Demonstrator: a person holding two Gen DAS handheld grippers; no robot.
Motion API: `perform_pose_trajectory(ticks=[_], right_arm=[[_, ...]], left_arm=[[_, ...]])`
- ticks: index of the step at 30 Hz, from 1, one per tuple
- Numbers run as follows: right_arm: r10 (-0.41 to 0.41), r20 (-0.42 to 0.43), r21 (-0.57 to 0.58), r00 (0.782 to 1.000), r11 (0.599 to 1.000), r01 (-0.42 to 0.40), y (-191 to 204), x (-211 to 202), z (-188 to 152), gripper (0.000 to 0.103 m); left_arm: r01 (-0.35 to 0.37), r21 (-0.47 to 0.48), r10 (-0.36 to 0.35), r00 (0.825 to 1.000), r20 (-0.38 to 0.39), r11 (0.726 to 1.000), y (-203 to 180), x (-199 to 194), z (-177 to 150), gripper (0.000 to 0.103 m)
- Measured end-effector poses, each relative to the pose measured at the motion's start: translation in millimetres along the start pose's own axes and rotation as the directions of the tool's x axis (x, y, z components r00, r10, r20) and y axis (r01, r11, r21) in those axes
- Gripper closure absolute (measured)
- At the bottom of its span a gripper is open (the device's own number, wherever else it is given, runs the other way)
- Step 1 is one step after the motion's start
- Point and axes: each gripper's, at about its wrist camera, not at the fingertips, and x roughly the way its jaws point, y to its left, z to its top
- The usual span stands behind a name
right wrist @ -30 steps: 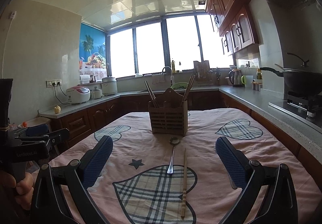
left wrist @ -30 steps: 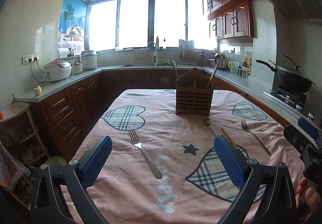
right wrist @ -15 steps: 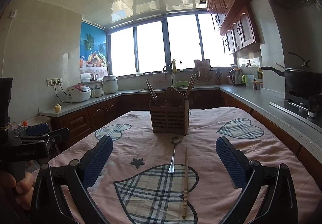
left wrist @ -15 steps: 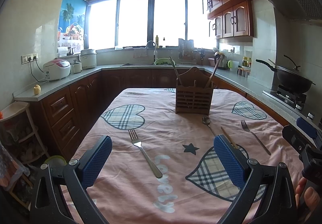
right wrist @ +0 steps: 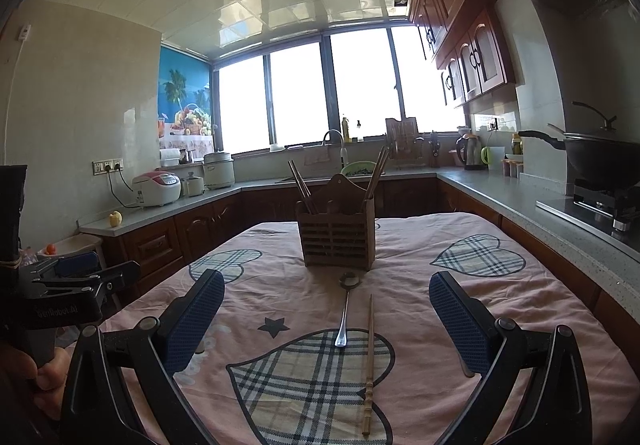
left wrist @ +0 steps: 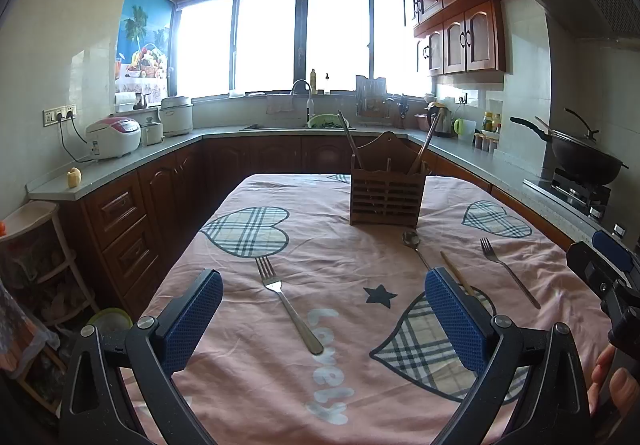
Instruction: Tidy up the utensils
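Note:
A slatted wooden utensil holder [left wrist: 386, 197] [right wrist: 337, 241] stands upright on the pink tablecloth with chopsticks [right wrist: 301, 187] leaning out of it. A steel fork [left wrist: 288, 305] lies between the fingers of my left gripper [left wrist: 323, 319], which is open and empty above the cloth. A spoon [left wrist: 414, 245] [right wrist: 346, 305], a single wooden chopstick [left wrist: 458, 279] [right wrist: 369, 357] and a second fork [left wrist: 508, 271] lie further right. My right gripper [right wrist: 326, 319] is open and empty, with the spoon and chopstick lying ahead between its fingers.
The table [left wrist: 360, 385] carries a pink cloth with plaid hearts. Brown cabinets and grey counters ring the room: a rice cooker [left wrist: 114, 137] on the left, a wok [left wrist: 586, 161] on the stove at right. A person's hand [left wrist: 614, 377] holds the other gripper at the frame edge.
The right wrist view has crept slightly toward the utensil holder. The left gripper has barely moved. Both grippers stay open.

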Motion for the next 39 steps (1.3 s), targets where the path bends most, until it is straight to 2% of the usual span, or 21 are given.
perform_pose_trajectory(ticks=[39], right_arm=[[0.003,0.006,0.004,1.0,1.0,-0.003,-4,6,11,0.0]], left_arm=[[0.002,0.004,-0.002,1.0,0.003,1.0,-10,8,12,0.001]])
